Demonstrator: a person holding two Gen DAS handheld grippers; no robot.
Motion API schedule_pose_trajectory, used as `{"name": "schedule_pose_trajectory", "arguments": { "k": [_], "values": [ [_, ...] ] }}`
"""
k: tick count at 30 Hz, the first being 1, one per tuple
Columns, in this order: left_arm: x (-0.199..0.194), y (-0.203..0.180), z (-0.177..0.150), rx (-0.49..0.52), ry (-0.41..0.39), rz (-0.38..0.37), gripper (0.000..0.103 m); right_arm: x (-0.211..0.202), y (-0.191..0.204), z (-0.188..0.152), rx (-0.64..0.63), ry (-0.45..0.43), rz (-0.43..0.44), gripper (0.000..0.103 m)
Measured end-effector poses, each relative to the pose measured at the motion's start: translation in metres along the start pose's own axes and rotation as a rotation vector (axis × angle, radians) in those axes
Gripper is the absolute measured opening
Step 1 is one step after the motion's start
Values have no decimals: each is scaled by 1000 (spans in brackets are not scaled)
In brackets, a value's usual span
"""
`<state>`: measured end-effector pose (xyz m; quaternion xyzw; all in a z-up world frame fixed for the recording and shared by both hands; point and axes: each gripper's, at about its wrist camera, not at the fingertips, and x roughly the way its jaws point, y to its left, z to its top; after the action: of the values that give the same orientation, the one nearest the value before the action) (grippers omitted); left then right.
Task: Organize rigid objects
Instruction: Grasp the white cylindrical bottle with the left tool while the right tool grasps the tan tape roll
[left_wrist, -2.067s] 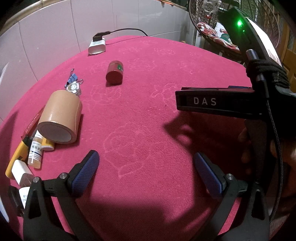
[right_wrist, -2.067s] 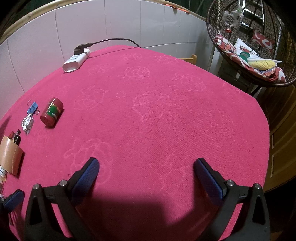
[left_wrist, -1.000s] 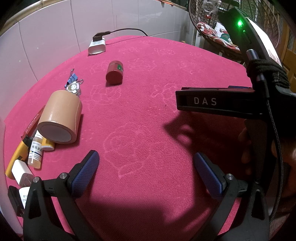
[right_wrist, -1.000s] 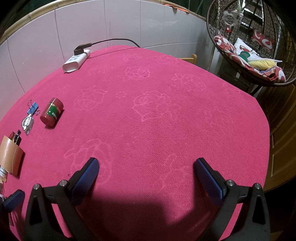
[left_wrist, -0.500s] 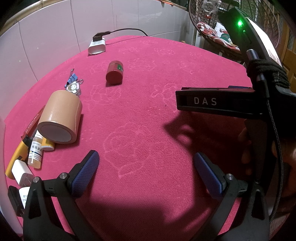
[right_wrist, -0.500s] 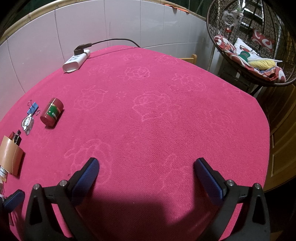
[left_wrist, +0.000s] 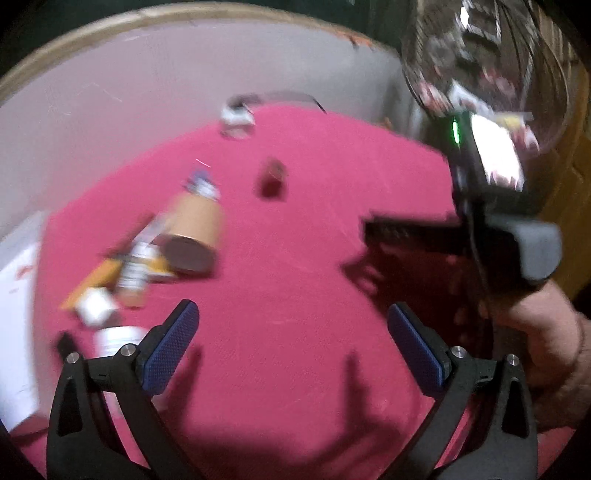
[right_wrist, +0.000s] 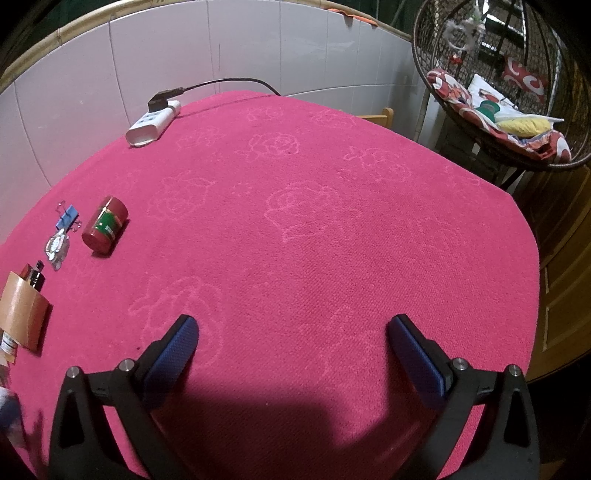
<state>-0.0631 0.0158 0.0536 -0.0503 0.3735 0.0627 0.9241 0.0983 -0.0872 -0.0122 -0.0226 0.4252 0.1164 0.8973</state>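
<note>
On the red tablecloth (right_wrist: 314, 240) a small red jar (right_wrist: 105, 230) lies on its side at the left, beside a blue binder clip (right_wrist: 67, 216) and a keychain (right_wrist: 57, 249). A brown tape roll (left_wrist: 192, 230) lies further left among a white bottle (left_wrist: 135, 271), a yellow tube (left_wrist: 92, 282) and other small items; this view is blurred. My left gripper (left_wrist: 291, 343) is open above bare cloth, right of that pile. My right gripper (right_wrist: 295, 350) is open over the near middle of the cloth, holding nothing. In the left wrist view the right gripper's body (left_wrist: 480, 236) is held by a hand (left_wrist: 550, 332).
A white power strip (right_wrist: 153, 123) with a black cable lies at the far edge by the tiled wall (right_wrist: 110, 74). A wicker hanging chair (right_wrist: 498, 103) with cushions stands beyond the right side. The table edge drops off at the right.
The left gripper has jerked back and upward, blurring its view; the objects now sit further up and more of the wall shows. The right gripper's view is the same.
</note>
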Motion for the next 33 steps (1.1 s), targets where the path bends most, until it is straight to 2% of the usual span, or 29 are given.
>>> {"name": "schedule_pose_trajectory", "arguments": {
  "k": [4,7,8,11,15,17,19,22,24,27,30,31,32,33],
  "values": [
    [-53,60,-11,-186,-115,100,103,-9,-6,-2,-4,-35,153,103],
    [-72,100,-28,-280,-149,224,103,-20,3,-4,-62,-72,277,103],
    [-74,106,-33,-293,-146,240,103,-23,8,-3,-94,-81,302,103],
    [-71,118,-43,-318,-99,261,103,-37,31,-2,-207,-106,367,103],
    [-54,112,-48,-326,-20,192,103,-48,64,6,-318,-116,536,103],
    [-44,100,-46,-292,19,185,103,-49,85,12,-411,-124,570,103],
    [-29,91,-40,-259,57,213,103,-51,110,12,-520,-151,582,103],
    [-13,88,-37,-245,99,226,102,-46,145,10,-645,-138,622,103],
    [-8,88,-37,-255,115,217,97,-40,164,7,-720,-134,633,101],
    [-3,86,-39,-236,135,225,90,-33,185,-1,-807,-117,639,92],
    [2,85,-40,-215,149,237,69,-24,193,-8,-846,-52,660,64],
    [4,87,-42,-223,158,230,50,-23,193,-8,-842,-49,666,63],
    [6,88,-43,-229,162,225,39,-23,191,-8,-832,-42,676,63],
    [4,88,-44,-224,147,233,36,-24,189,-8,-822,-32,688,61]
  ]
}}
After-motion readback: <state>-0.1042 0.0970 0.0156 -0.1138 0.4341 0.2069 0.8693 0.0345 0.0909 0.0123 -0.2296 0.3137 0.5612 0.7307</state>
